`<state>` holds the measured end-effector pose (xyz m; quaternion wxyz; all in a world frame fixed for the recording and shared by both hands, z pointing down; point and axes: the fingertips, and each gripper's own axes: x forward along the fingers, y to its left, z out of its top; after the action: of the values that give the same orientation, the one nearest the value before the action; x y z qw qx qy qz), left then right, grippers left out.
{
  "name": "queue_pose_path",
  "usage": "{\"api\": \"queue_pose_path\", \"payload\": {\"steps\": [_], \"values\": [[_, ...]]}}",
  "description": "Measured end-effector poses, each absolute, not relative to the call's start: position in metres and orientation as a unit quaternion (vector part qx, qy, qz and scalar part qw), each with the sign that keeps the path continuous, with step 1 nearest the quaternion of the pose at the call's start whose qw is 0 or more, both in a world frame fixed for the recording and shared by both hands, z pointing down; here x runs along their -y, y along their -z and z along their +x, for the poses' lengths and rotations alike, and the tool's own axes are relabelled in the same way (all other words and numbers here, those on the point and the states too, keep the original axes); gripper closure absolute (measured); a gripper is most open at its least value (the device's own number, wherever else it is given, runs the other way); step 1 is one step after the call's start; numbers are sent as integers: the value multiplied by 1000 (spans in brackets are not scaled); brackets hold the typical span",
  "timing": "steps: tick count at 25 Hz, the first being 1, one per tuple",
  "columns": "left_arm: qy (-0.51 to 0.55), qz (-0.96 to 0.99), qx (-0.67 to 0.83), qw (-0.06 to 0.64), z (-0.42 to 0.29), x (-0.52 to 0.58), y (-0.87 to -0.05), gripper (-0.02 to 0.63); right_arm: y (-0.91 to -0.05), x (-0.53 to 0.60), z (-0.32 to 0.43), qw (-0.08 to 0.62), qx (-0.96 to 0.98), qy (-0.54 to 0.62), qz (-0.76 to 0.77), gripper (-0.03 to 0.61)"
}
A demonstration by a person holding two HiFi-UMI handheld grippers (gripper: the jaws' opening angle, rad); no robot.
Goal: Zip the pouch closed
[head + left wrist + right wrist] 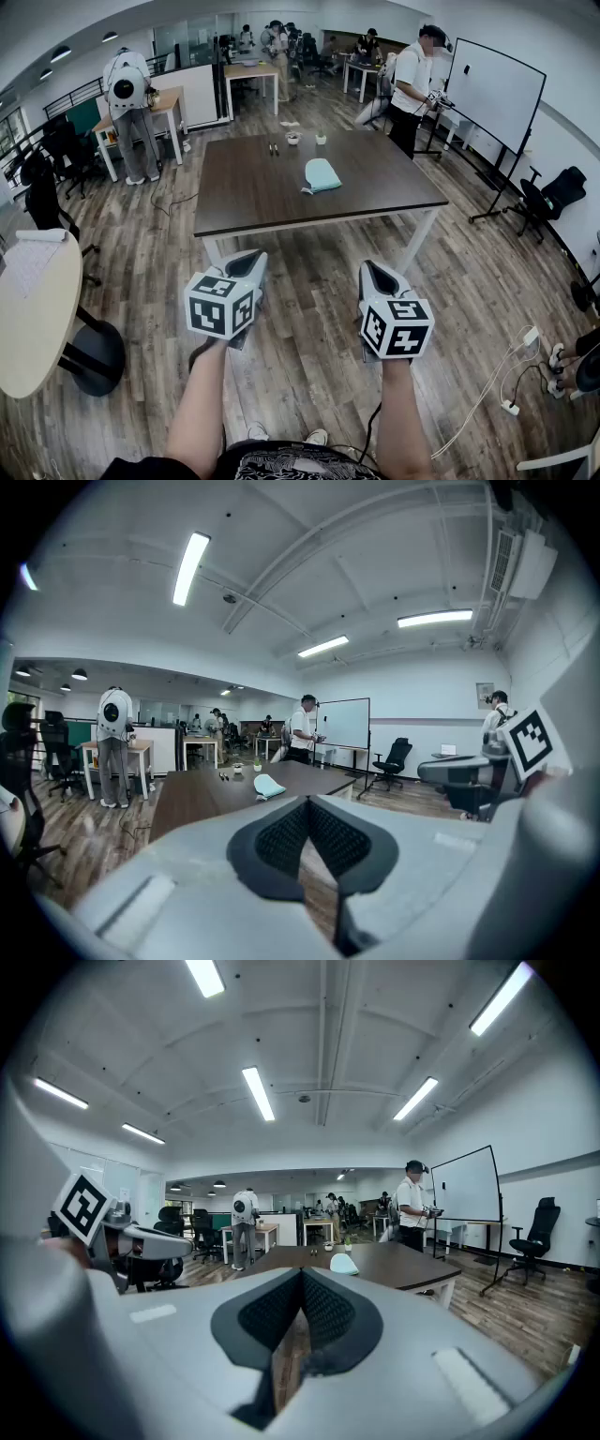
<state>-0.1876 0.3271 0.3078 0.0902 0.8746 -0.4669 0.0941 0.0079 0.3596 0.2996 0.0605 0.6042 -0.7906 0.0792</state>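
Currently the left gripper [253, 259] and the right gripper [371, 270] are both closed, with nothing between the jaws. They are over the wooden floor [300, 375], before the dark desk [244, 192]. The light blue pouch [322, 175] lies on the desk, well apart from both.

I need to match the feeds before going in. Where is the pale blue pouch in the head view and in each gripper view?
Head view: pouch above centre, lying on the dark table.
Left gripper view: pouch small, just left of centre.
Right gripper view: pouch small, just right of centre.
Shared landmark: the whiteboard, right of the pouch in all three.
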Motion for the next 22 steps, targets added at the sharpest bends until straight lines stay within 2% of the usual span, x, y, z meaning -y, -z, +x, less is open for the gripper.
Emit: {"api": "queue_pose_path", "payload": {"steps": [13, 22], "values": [[-89, 868, 481, 84, -148, -325, -309, 609, -314, -353, 50, 55, 803, -86, 587, 565], [-104, 858, 495, 93, -129, -321, -318, 544, -319, -345, 68, 57, 816, -89, 568, 526]]}}
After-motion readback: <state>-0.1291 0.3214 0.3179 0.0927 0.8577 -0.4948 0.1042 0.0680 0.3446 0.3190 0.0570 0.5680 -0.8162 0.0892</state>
